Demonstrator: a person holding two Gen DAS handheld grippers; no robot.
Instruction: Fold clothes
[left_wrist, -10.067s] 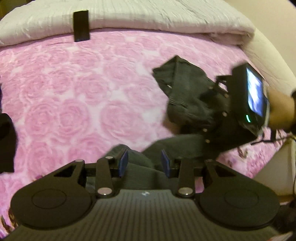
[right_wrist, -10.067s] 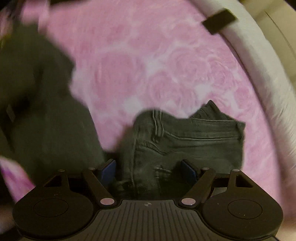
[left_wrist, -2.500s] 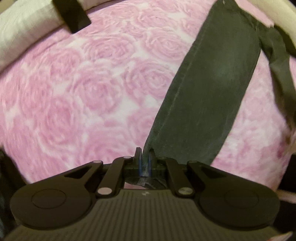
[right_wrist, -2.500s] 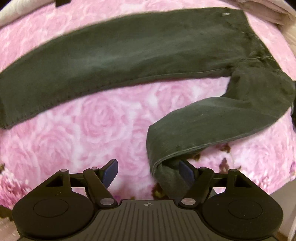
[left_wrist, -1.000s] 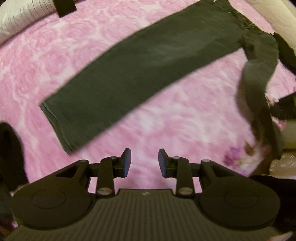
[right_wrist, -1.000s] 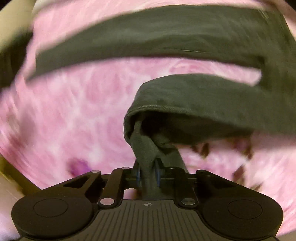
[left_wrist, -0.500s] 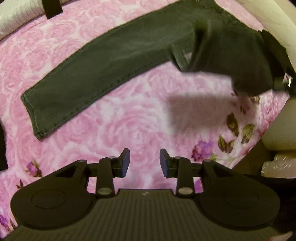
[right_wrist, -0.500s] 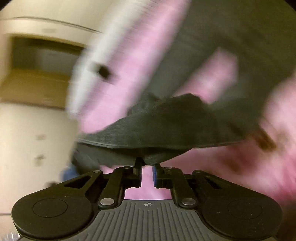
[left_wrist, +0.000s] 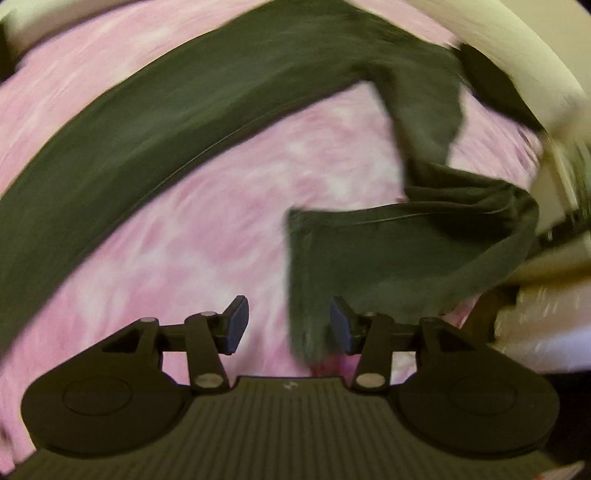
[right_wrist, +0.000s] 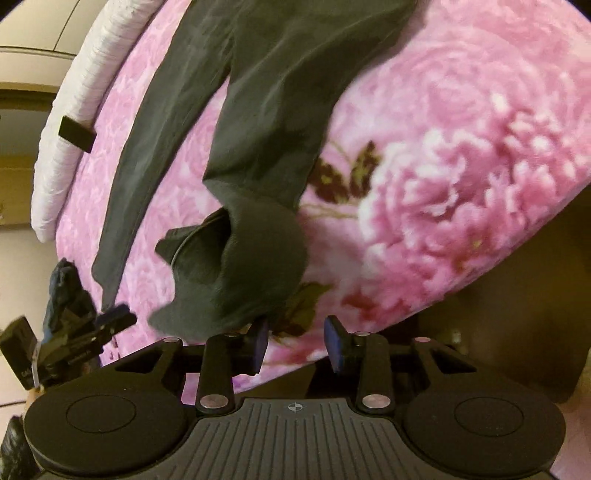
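Observation:
Dark grey-green trousers lie on a pink rose blanket. One leg runs flat from the left edge to the top right. The other leg is doubled back, and its hem reaches down between my left gripper's fingers, beside the right pad. These jaws are opening and the pads do not press the cloth. In the right wrist view the same leg lies crumpled just above and left of my right gripper. Its jaws are opening, with nothing between them. The left gripper shows at the lower left.
A white quilt with a small black object on it lies along the far side of the bed. The near bed edge drops to dark space at the right. A cream surface borders the top right.
The right gripper, shut on the leg's hem a second ago, swung it across, rolled and let it drop onto the blanket. The left gripper widened and moved over to that hem.

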